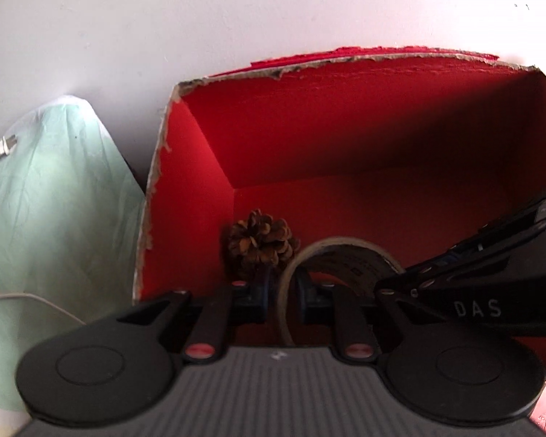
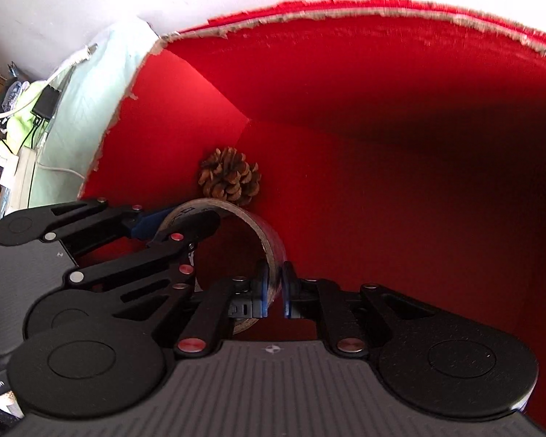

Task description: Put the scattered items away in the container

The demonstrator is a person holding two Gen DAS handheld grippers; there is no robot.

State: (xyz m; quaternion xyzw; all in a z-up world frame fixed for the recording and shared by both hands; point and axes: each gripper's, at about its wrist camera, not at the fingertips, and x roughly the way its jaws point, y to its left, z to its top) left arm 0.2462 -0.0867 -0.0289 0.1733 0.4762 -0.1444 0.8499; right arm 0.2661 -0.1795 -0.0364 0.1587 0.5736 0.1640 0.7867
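Both my grippers pinching tape roll (image 2: 236, 225): left gripper (image 1: 280, 291), right gripper (image 2: 274, 287) clamped on its wall, inside red box (image 1: 345, 138). Pine cone (image 1: 262, 244) already in far-left corner. Release remains; scattered leftovers outside not visible.

Both grippers, left (image 1: 281, 293) and right (image 2: 274, 288), angle downward, fingers pinched.

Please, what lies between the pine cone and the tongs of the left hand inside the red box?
Only the far arc of the tape roll that both tongs hold; in the left wrist view it stands between the left tongs and the pine cone in the red box.
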